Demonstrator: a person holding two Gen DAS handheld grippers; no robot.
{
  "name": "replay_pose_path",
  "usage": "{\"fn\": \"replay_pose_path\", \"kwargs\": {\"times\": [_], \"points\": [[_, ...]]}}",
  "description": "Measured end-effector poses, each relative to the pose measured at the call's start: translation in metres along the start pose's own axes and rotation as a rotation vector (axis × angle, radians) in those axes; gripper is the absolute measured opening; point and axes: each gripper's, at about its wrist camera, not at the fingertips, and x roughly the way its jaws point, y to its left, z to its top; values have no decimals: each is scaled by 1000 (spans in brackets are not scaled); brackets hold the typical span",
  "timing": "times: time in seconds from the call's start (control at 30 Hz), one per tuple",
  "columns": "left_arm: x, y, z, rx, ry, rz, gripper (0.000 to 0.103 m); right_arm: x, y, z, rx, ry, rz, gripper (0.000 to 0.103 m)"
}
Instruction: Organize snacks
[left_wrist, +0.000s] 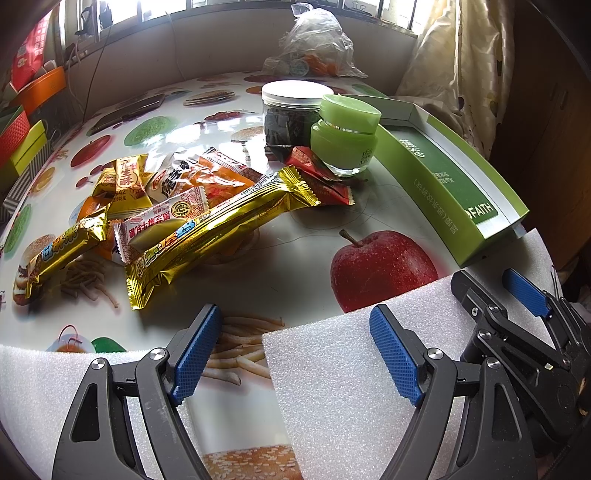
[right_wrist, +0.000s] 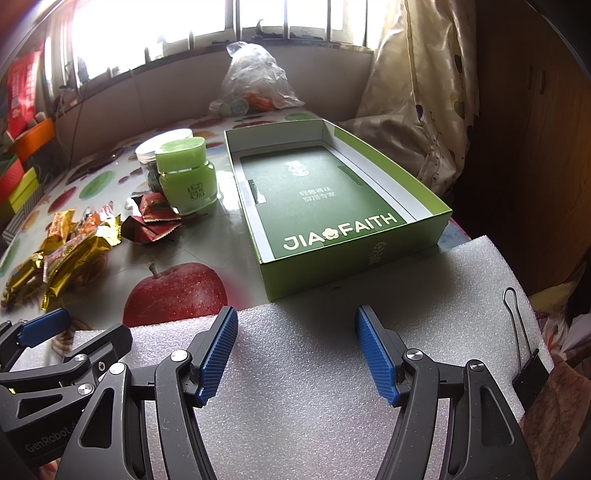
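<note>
A pile of snack packets lies on the fruit-print table at the left: a long gold bar (left_wrist: 218, 229), a shorter gold bar (left_wrist: 62, 247), a white-and-red packet (left_wrist: 162, 218), orange packets (left_wrist: 221, 173) and red packets (left_wrist: 325, 181). The pile also shows in the right wrist view (right_wrist: 74, 254). An open, empty green box (right_wrist: 328, 206) stands at the right; it shows in the left wrist view (left_wrist: 443, 184) too. My left gripper (left_wrist: 295, 354) is open and empty, short of the pile. My right gripper (right_wrist: 295, 350) is open and empty over white foam, short of the box.
A green cream jar (left_wrist: 347, 136) and a clear jar with a white lid (left_wrist: 291, 110) stand between pile and box. A plastic bag (left_wrist: 314, 44) sits at the back. White foam sheets (right_wrist: 332, 369) cover the near edge, with a binder clip (right_wrist: 528, 373) at right.
</note>
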Motion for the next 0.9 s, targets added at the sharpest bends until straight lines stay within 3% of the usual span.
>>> {"fn": "replay_pose_path", "kwargs": {"times": [0.5, 0.77, 0.9], "points": [[-3, 4, 3, 3, 26, -10, 83, -2, -1, 4, 0, 17, 12, 66], [-32, 33, 1, -30, -28, -14, 82, -30, 14, 20, -22, -70, 138, 66], [-41, 62, 2, -71, -46, 51, 82, -31, 37, 30, -72, -57, 204, 66]]}}
